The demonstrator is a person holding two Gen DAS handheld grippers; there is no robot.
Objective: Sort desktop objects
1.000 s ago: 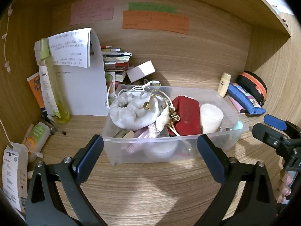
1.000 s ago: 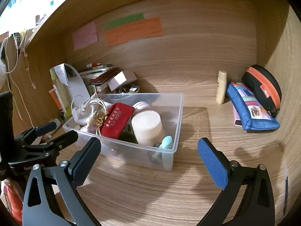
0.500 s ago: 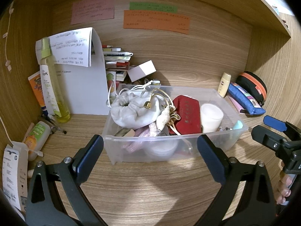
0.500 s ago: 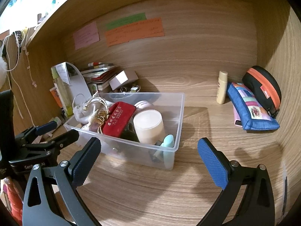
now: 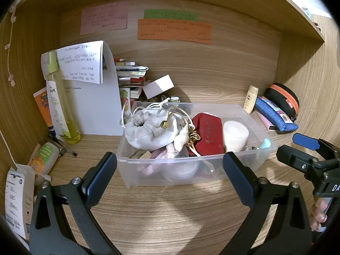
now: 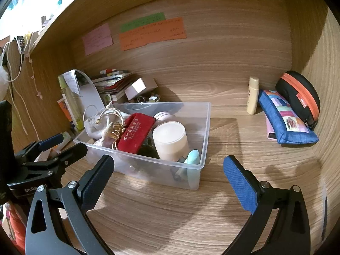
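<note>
The clear plastic storage bin (image 5: 191, 170) is sitting on the wood-grain desk surface (image 5: 170, 212), dead ahead at twelve o'clock of your left gripper (image 5: 170, 174). Inside it, a white drawstring cloth pouch (image 5: 148, 131) is lying at the bin's nine o'clock end, a flat red fabric case (image 5: 207, 136) is leaning in the middle, and a white frosted candle jar (image 5: 234, 135) is standing at three o'clock. A pale mint oval object (image 6: 193, 159) is resting in the near corner. You are holding both claws spread wide and gripping nothing; your right gripper (image 6: 167, 180) is hovering off the bin's corner. At two o'clock, a blue patchwork zip pouch (image 6: 284, 119) is lying beside a small cream bottle (image 6: 252, 95).
</note>
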